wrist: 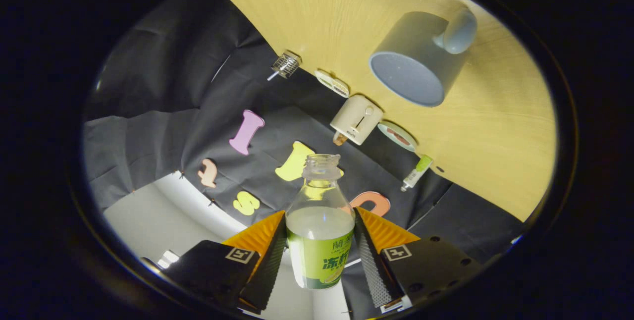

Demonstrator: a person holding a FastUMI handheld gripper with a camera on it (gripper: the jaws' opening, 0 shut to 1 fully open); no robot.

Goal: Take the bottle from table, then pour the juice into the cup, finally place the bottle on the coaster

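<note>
The gripper is rolled steeply, so the table slants across the upper right of the frame. Both fingers clamp the uncapped bottle at lower centre, its neck pointing toward the cup at upper right.

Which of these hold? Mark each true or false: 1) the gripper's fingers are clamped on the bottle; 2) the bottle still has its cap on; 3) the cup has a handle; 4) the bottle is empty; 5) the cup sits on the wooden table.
1) True: the gripper has both fingers pressed on the bottle.
2) False: the bottle's mouth is open, with no cap on it.
3) True: the cup has a handle on its side.
4) False: pale liquid fills the bottle up to about its shoulder.
5) True: the cup rests on the wooden table, beyond the fingers.
</note>
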